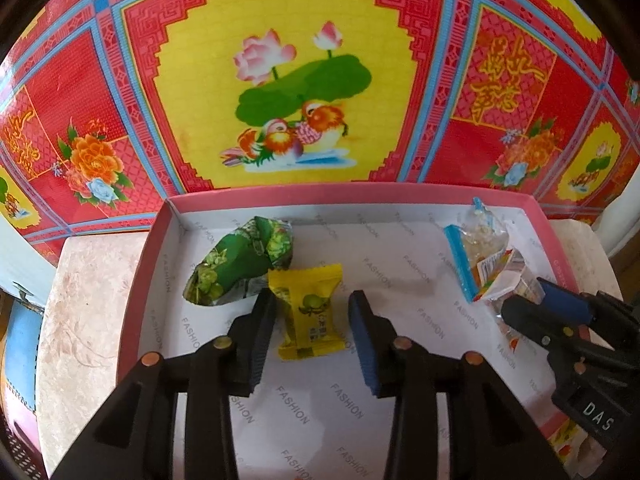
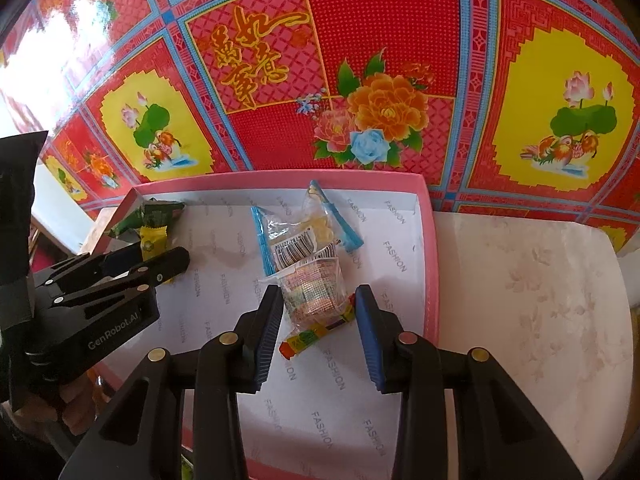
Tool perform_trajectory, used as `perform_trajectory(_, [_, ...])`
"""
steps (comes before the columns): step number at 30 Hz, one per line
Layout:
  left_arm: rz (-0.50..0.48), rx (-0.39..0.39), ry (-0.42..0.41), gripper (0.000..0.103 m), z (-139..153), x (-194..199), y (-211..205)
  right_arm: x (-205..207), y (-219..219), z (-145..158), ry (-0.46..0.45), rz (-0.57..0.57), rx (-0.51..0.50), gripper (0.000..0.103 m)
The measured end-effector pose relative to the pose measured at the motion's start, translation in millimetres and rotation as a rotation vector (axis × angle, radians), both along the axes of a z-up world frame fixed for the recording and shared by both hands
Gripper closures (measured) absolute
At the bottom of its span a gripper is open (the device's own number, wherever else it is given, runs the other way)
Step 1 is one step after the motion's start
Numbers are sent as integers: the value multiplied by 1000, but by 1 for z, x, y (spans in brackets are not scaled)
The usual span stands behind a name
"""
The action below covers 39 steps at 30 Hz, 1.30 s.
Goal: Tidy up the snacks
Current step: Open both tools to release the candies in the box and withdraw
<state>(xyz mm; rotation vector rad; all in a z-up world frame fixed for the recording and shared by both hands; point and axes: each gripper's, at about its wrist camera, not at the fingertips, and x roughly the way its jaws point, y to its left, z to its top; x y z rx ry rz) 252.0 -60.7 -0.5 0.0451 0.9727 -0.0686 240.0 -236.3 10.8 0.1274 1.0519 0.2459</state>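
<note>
Red-and-yellow printed wall covering with lotus and duck panels (image 1: pixel 280 92), filling the upper half of both views. Pink-rimmed shallow cardboard box lined with white "FASHION" paper (image 1: pixel 400 196), lower centre, evidently the sorting tray for the snacks. Green crumpled foil snack packet (image 1: pixel 236 268), left of centre, and yellow sealed candy pouch (image 1: pixel 308 312) lie grouped; left gripper (image 1: pixel 312 308) stands wide, straddling the pouch. Clear blue-edged packet (image 2: pixel 296 236) and clear multicoloured-print packet (image 2: pixel 316 292), centre, barcodes legible only in the right view; right gripper (image 2: pixel 320 308) wide, straddling the latter.
</note>
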Motion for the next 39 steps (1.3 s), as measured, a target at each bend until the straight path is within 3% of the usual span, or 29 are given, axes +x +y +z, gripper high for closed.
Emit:
perform_trajectory(5, [-7,8,-3,62,0,0,0,-2,2,-1,-20,5,-25,65])
perform_trajectory(10, [-14,14,4,44,0,-2,-2,-2,3,-1,-20,12,-25,63])
perform_trajectory(12, [-16,17,9,41,-1,-3,-2,-3,5,0,-24,19,-25,61])
perform_trajectory(18, [-19,32,9,41,-1,-11,-5,-5,7,2,-28,20,-10,49])
perform_trajectory(39, [9,-3,-18,41,42,-75,1,-50,-23,50,-94,-58,22,49])
